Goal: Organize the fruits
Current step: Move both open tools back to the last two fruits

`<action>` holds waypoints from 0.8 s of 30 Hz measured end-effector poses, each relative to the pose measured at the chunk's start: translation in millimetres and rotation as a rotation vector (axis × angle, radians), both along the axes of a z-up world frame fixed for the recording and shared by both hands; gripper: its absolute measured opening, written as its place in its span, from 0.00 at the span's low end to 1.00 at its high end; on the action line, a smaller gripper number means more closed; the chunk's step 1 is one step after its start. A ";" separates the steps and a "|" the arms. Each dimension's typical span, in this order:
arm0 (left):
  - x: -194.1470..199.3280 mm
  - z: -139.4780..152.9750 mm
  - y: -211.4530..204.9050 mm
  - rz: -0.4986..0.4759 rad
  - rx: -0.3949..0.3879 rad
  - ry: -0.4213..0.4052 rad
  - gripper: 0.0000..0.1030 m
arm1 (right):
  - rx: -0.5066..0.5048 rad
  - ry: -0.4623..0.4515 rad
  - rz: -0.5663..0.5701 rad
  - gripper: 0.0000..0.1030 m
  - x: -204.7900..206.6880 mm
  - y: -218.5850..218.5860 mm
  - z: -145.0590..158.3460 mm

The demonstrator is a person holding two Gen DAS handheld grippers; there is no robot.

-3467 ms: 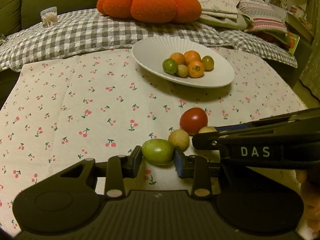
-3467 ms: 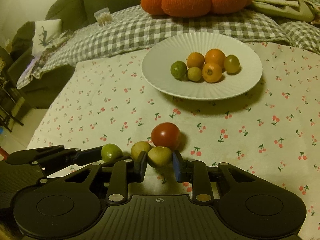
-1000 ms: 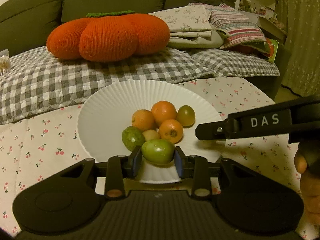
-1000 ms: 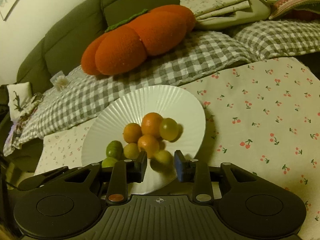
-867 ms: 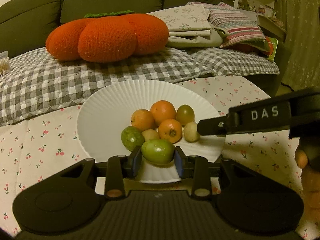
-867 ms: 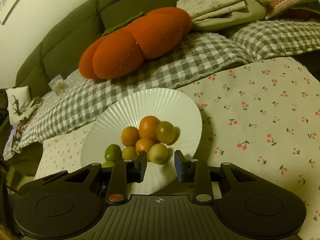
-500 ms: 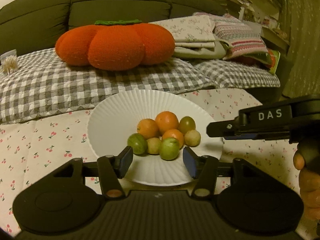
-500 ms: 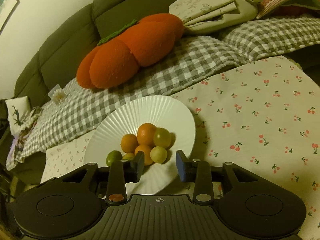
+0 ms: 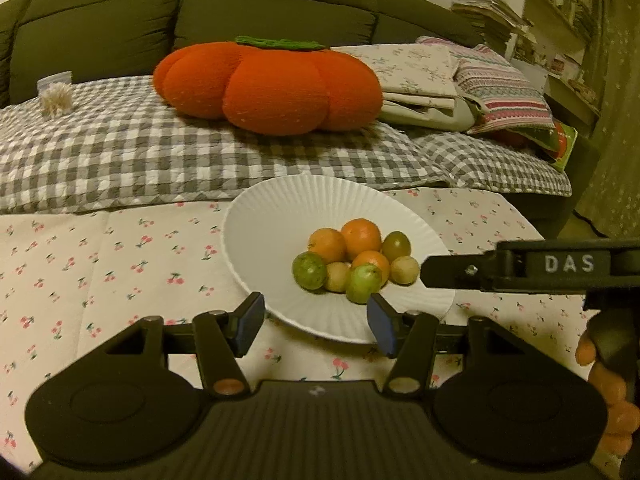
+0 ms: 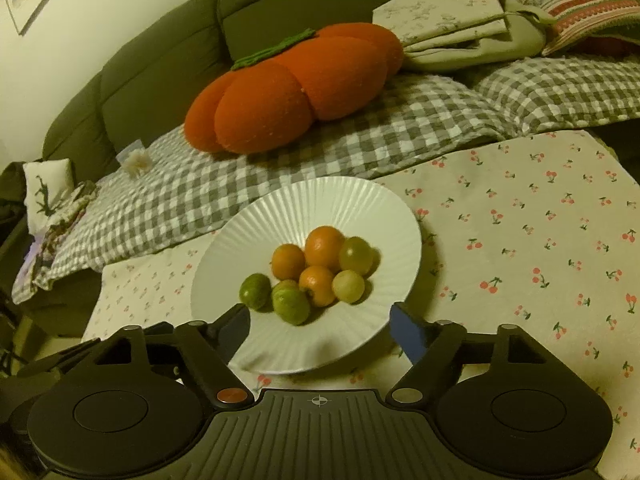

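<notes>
Both fruits have just been released onto the white plate [image 9: 260,236]: the green fruit [image 9: 363,277] at the pile's near edge. The left gripper [image 9: 316,325] and right gripper [image 10: 320,327] are spread wide, empty.

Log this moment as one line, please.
left gripper: open, empty | right gripper: open, empty | fruits: piled on white plate

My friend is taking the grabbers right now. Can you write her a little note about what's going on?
Left gripper: open, holding nothing, in front of the plate.
Right gripper: open, holding nothing, near the plate's front rim.
The ribbed white plate on the cherry-print tablecloth holds seven small fruits: three orange, four green or yellowish.
Done: those fruits are on the plate.
Left: no loose fruit shows here; check the table nearer you.
</notes>
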State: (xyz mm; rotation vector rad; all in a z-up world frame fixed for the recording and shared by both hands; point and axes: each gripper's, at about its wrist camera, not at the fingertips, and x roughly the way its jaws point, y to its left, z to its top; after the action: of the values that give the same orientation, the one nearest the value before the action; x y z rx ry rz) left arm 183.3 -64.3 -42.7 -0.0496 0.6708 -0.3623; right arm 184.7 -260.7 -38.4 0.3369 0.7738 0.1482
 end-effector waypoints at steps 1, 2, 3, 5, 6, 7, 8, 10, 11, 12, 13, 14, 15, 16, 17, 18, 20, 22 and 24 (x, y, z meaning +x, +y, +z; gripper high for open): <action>-1.0 0.2 2.4 0.010 -0.002 0.004 0.62 | -0.006 -0.001 0.003 0.83 -1.3 1.6 0.1; -1.6 0.1 4.5 0.019 -0.001 0.011 0.64 | -0.013 -0.003 0.007 0.86 -2.6 3.5 0.2; -2.2 -0.4 6.3 0.030 0.005 0.018 0.66 | -0.025 -0.005 0.013 0.87 -4.2 5.9 0.1; -4.7 -1.5 9.5 0.045 0.018 0.024 0.71 | -0.039 -0.006 0.027 0.90 -6.9 10.6 -0.1; -6.5 -2.0 10.9 0.050 0.022 0.026 0.76 | -0.041 -0.007 0.031 0.93 -8.1 11.7 0.0; -7.7 -2.9 12.2 0.056 0.026 0.030 0.79 | -0.041 -0.011 0.034 0.94 -9.8 13.0 0.5; -9.3 -3.5 13.4 0.063 0.029 0.034 0.81 | -0.041 -0.017 0.038 0.95 -11.7 14.0 1.5; -12.4 -3.6 15.6 0.072 0.032 0.037 0.85 | -0.044 -0.031 0.043 0.97 -14.7 15.0 3.8; -14.3 -3.4 16.6 0.078 0.033 0.039 0.86 | -0.045 -0.041 0.042 0.99 -16.6 15.3 5.4; -16.3 -3.1 17.5 0.083 0.033 0.038 0.90 | -0.046 -0.049 0.039 1.00 -18.4 15.7 6.7; -18.3 -2.8 18.1 0.090 0.033 0.036 0.93 | -0.045 -0.055 0.034 1.00 -20.3 15.7 8.0; -20.5 -2.5 18.4 0.094 0.035 0.035 0.94 | -0.044 -0.058 0.033 1.00 -22.2 16.0 8.7; -22.8 -2.3 18.5 0.095 0.038 0.034 0.95 | -0.044 -0.061 0.032 1.00 -24.2 16.6 9.3; -25.0 -2.3 18.8 0.095 0.042 0.035 0.97 | -0.048 -0.062 0.032 1.00 -25.8 17.3 9.4; -28.1 -3.0 19.1 0.096 0.048 0.036 0.98 | -0.054 -0.065 0.035 1.00 -27.4 18.9 9.8; -30.7 -3.8 19.2 0.097 0.052 0.037 0.99 | -0.066 -0.068 0.042 1.00 -29.5 21.0 10.1; -35.9 -6.6 19.7 0.096 0.063 0.047 0.99 | -0.090 -0.072 0.052 1.00 -32.3 25.1 10.6; -41.3 -9.4 20.4 0.092 0.073 0.063 0.99 | -0.096 -0.072 0.069 1.00 -35.6 28.3 10.7; -48.0 -11.0 21.7 0.090 0.071 0.070 0.99 | -0.085 -0.068 0.096 1.00 -39.8 31.1 10.9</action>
State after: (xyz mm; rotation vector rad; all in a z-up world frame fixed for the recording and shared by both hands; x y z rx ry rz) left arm 135.3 -42.6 -53.7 -0.0252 0.7476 -0.2515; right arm 144.9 -229.6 -27.5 0.2128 0.7266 0.2155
